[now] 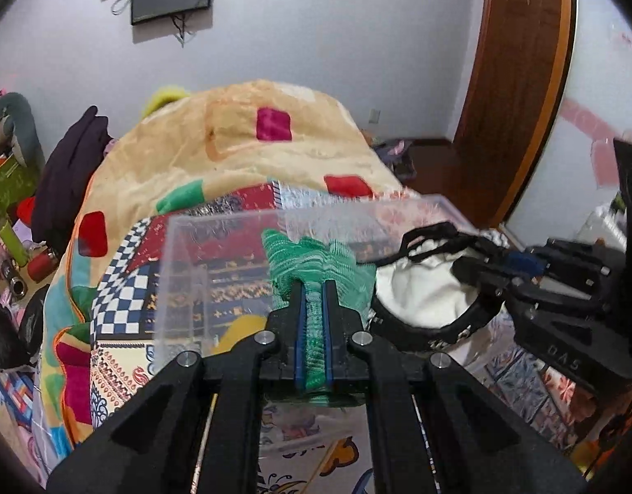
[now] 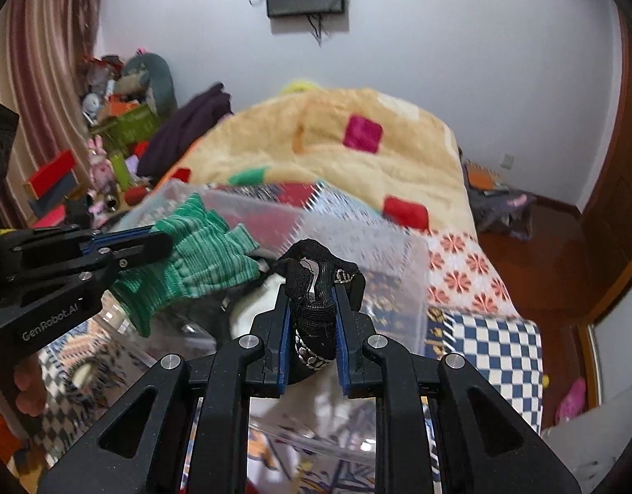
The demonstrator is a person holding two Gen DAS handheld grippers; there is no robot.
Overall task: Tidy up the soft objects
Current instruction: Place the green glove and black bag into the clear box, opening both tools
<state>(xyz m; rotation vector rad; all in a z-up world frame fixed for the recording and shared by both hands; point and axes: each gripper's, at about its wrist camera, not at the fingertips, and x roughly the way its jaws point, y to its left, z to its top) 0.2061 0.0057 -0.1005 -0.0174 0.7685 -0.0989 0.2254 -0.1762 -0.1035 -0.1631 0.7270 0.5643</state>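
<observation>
My left gripper (image 1: 314, 288) is shut on a green knitted glove (image 1: 312, 255) and holds it over a clear plastic box (image 1: 184, 271) on the bed. My right gripper (image 2: 312, 292) is shut on the black studded brim of a black hat with white lining (image 2: 316, 321), also over the box. In the left wrist view the hat (image 1: 423, 292) hangs just right of the glove, with the right gripper (image 1: 486, 265) on its rim. In the right wrist view the glove (image 2: 196, 255) and the left gripper (image 2: 159, 238) are at the left.
The bed carries a patterned sheet (image 2: 489, 337) and a heaped beige blanket with coloured squares (image 1: 242, 152). Toys and boxes (image 2: 110, 131) pile up at the left wall. A wooden door (image 1: 517, 82) and dark floor (image 2: 534, 247) lie to the right.
</observation>
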